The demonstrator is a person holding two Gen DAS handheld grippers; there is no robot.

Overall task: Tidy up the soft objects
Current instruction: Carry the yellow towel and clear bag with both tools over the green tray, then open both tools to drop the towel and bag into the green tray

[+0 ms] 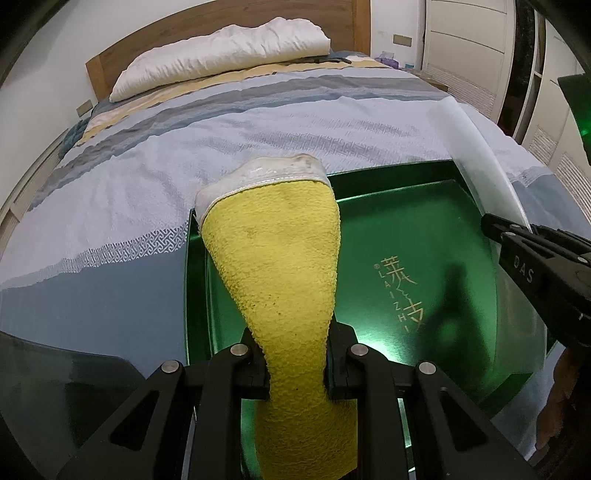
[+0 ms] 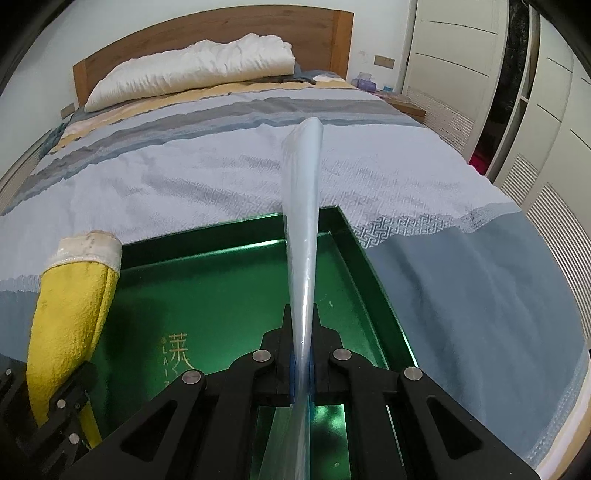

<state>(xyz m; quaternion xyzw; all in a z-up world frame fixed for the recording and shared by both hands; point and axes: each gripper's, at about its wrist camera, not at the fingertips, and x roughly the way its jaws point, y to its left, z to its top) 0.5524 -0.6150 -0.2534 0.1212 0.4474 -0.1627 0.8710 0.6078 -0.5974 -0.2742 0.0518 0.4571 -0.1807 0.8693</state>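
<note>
On the left we see the left tool (image 1: pixel 295 354) clamped on a yellow towel (image 1: pixel 280 266), its jaws pressed into the terry cloth at a narrow waist. The towel juts forward from the tool and ends in a whitish hem (image 1: pixel 258 173) that hangs over the far left edge of the green tray (image 1: pixel 424 236). The tray lies on the bed (image 1: pixel 184 155), whose cover is striped in pale blue, grey and yellow, and gold lettering (image 1: pixel 400 291) marks the tray's floor. At the head of the bed we see a white pillow (image 1: pixel 221 51) against the wooden headboard (image 1: pixel 207 26).

Further right, the right tool (image 2: pixel 301 343) is closed on a thin, pale, translucent sheet (image 2: pixel 303 206), gripped edge-on between its jaws. We cannot tell what the sheet is made of. It rises stiffly forward over the right part of the tray (image 2: pixel 354 236). White wardrobe doors (image 2: pixel 461 55) stand at the far right.
</note>
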